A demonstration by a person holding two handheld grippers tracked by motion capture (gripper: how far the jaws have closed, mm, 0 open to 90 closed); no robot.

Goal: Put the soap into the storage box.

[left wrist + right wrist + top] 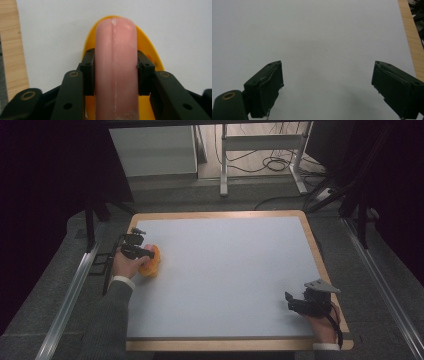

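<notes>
At the table's (220,270) left edge the left gripper (115,65) clamps a pink sausage-shaped piece (115,70) lying in a yellow-orange bun-like holder (150,50) on the pale surface, while the right gripper (327,82), near the front right corner, holds its jaws wide apart around nothing.

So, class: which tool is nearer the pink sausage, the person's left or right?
Left. The left tool is shut on the sausage over the yellow piece; the right tool sits open across the table.
</notes>
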